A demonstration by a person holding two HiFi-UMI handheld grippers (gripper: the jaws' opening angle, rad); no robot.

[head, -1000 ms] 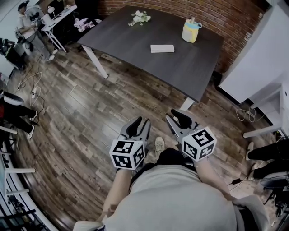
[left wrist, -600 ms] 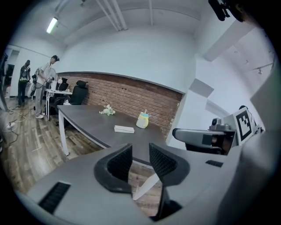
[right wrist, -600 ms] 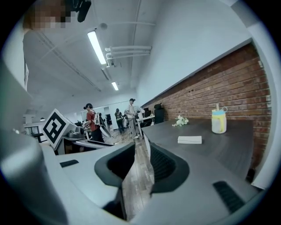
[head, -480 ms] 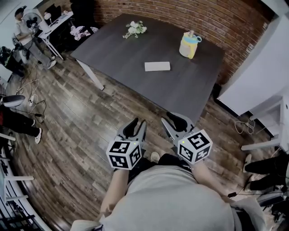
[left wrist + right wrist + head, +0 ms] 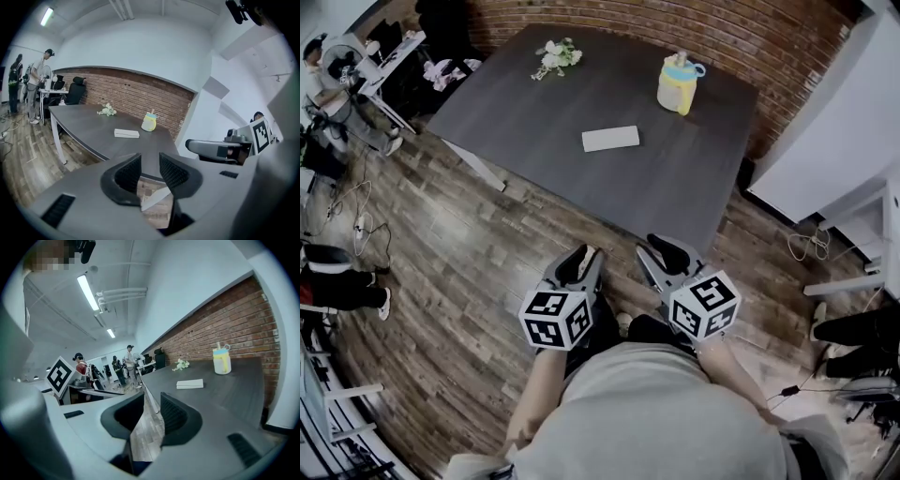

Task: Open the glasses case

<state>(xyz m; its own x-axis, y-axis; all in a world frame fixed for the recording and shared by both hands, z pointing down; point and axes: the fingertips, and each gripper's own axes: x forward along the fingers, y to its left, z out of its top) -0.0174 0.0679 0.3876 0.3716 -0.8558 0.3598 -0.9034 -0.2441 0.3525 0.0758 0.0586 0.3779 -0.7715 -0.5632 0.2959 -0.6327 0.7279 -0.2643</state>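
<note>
The glasses case [image 5: 610,139] is a flat white box lying closed near the middle of the dark table [image 5: 516,112]. It also shows in the left gripper view as the case [image 5: 126,133] and in the right gripper view as the case [image 5: 190,384]. My left gripper [image 5: 584,259] and right gripper [image 5: 666,247] hang side by side over the wooden floor, short of the table's near edge and well away from the case. Both point toward the table. Each has a gap between its jaws and holds nothing, as the left gripper [image 5: 149,162] and right gripper [image 5: 152,403] show in their own views.
A yellow lidded cup [image 5: 677,82] stands at the table's far right and a small bunch of flowers [image 5: 551,56] at its far left. A brick wall [image 5: 712,37] runs behind, with white furniture [image 5: 825,141] to the right. People and a desk [image 5: 384,61] are at the far left.
The person and both grippers have moved forward toward the table, whose near edge now lies closer to the jaws. The jaws keep the same gap.
</note>
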